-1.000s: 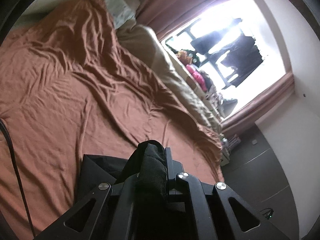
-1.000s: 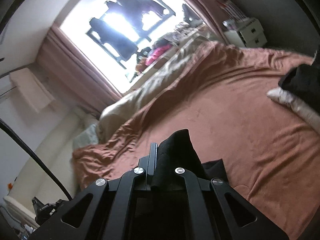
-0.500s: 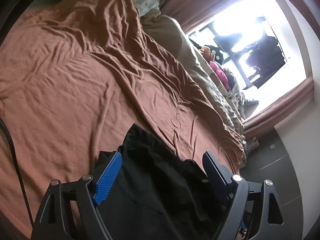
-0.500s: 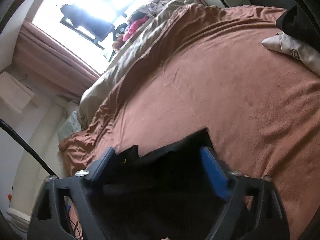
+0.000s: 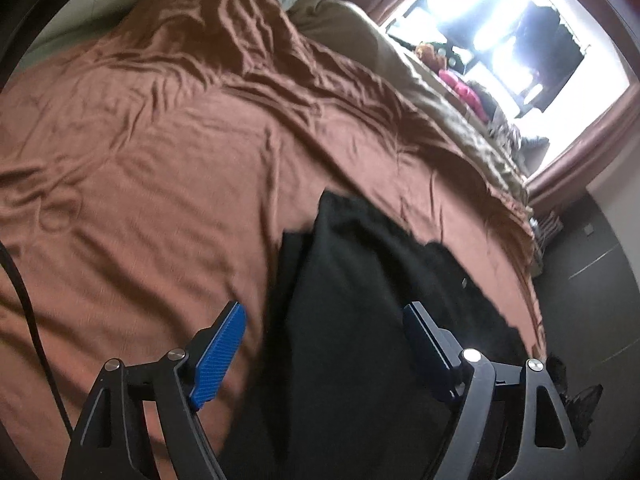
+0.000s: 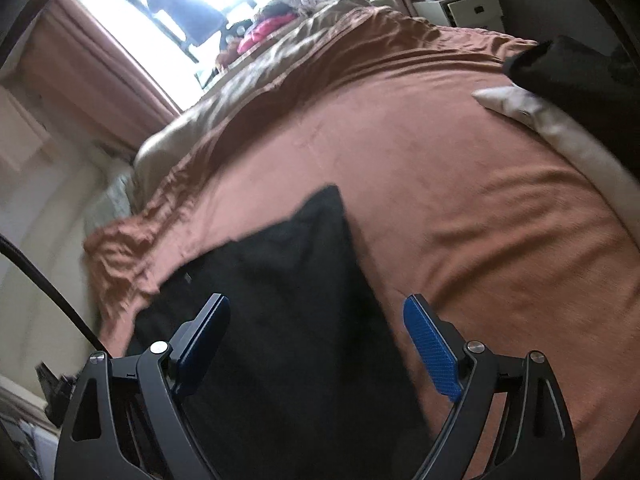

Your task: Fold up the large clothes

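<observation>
While both sets of jaws stand wide open and hold nothing, the left gripper [image 5: 322,344] and the right gripper [image 6: 316,340] hang just above the black garment [image 5: 360,300]. It lies flat on the brown bed sheet [image 5: 160,160], near the close edge of the bed. Far off to the right in the right wrist view, a cream cloth [image 6: 560,132] lies under a dark bundle [image 6: 580,72]. A bright window [image 5: 500,20] is at the far side.
</observation>
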The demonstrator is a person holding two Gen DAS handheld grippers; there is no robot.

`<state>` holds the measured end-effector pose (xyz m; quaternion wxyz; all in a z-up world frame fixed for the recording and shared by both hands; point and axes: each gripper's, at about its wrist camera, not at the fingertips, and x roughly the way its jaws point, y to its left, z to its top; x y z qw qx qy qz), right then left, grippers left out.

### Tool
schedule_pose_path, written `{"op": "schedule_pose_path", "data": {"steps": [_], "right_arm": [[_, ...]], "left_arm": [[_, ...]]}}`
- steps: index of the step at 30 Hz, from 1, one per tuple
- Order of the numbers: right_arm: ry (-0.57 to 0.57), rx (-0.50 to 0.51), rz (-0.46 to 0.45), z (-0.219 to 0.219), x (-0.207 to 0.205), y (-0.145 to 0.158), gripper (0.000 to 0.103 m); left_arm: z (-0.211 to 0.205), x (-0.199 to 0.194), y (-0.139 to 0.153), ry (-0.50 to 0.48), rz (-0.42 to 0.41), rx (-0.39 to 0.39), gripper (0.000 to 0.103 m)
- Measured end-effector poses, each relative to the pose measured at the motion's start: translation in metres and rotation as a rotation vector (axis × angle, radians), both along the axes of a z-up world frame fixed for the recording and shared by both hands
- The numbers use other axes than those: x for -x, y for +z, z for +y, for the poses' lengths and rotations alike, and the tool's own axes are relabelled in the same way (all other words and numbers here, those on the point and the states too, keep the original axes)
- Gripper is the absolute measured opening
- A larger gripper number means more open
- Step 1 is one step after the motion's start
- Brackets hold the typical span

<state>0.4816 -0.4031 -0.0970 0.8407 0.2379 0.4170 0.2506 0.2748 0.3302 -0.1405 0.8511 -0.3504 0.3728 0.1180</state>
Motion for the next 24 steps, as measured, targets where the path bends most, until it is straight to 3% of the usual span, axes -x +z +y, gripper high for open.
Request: {"op": "schedule_pose_path", "data": {"steps": [3, 5, 7, 13, 15, 17, 18, 19, 21, 24], "right_arm": [[-0.004, 0.051, 0.008, -0.005, 0.005, 0.006, 0.085], [-0.002, 0.062, 0.033, -0.009, 0.009, 0.003, 0.072], [0.003, 0.071, 0.070, -0.011, 0.012, -0.005, 0.067], [0.069, 0.063, 0.117, -0.004, 0.010, -0.012, 0.066], [0.096, 0.055, 0.115, 0.005, 0.002, -0.010, 0.055], [0.108, 0.040, 0.118, 0.010, -0.008, -0.010, 0.025], [0.110, 0.039, 0.115, 0.015, -0.014, -0.008, 0.017], [0.107, 0.048, 0.105, 0.019, -0.020, -0.006, 0.006], [0.096, 0.072, 0.070, 0.026, -0.029, 0.002, 0.001], [0.076, 0.094, 0.038, 0.035, -0.039, 0.009, 0.000]], "left_arm": [[-0.004, 0.011, -0.014, -0.007, 0.047, 0.005, 0.074], [-0.007, 0.019, -0.024, -0.016, 0.066, 0.014, 0.074], [-0.011, 0.026, -0.033, -0.020, 0.089, 0.015, 0.074], [-0.022, 0.032, -0.051, -0.070, 0.117, 0.050, 0.071], [-0.024, 0.027, -0.055, -0.081, 0.136, 0.051, 0.050], [-0.025, 0.019, -0.060, -0.086, 0.155, 0.051, 0.034], [-0.026, 0.016, -0.062, -0.088, 0.156, 0.048, 0.024], [-0.027, 0.013, -0.062, -0.087, 0.156, 0.039, 0.021], [-0.028, 0.009, -0.061, -0.077, 0.150, 0.014, 0.009], [-0.025, 0.009, -0.062, -0.043, 0.148, 0.014, 0.006]]}}
